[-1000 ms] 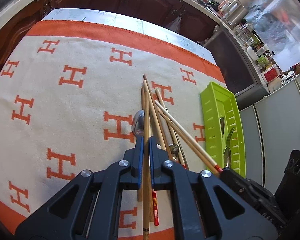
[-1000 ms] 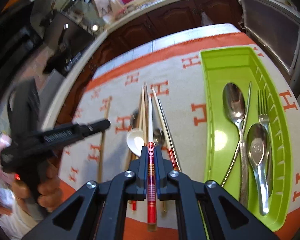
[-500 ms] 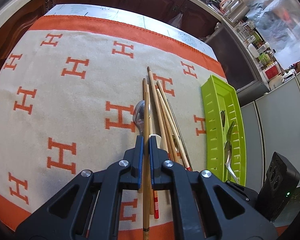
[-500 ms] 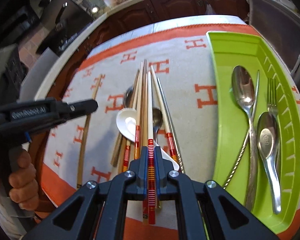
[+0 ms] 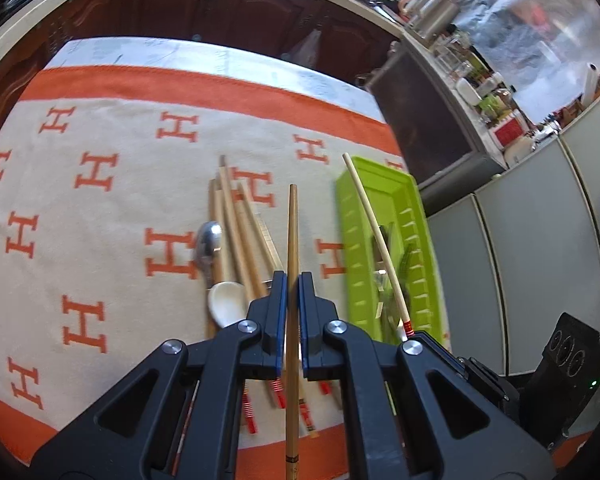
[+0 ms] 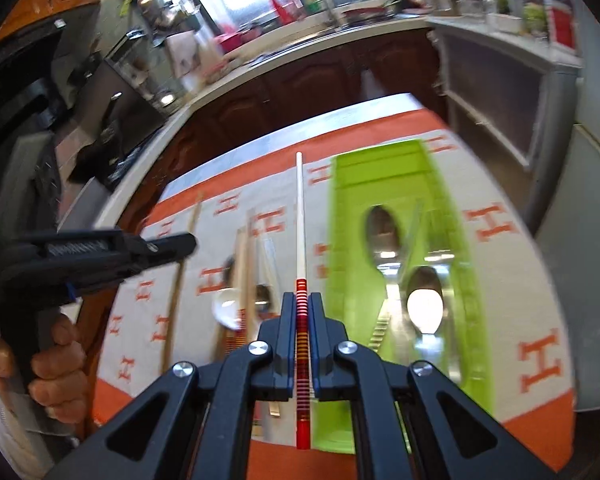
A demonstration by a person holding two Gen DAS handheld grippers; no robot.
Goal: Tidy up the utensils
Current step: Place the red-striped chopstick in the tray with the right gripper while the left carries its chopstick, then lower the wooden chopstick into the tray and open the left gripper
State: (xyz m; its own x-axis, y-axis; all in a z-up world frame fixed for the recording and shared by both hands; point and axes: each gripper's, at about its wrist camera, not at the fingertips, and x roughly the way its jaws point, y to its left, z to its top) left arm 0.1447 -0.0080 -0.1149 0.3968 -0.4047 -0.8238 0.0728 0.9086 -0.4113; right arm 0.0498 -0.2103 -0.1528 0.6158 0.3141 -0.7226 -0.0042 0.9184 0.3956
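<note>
Both clamped: left gripper on brown chopstick, right gripper on white chopstick. Risk: thin sticks pivot, miss green tray.

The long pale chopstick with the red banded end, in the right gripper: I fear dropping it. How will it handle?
The pale chopstick with red bands looks straight, so probably stiff. Gripped near one end by the right gripper, it may pivot. Likely light.

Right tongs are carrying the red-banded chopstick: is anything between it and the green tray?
Nothing visible. The right tongs hold the red-banded chopstick beside the green tray, with only cloth between. Spoons already lie inside.
</note>
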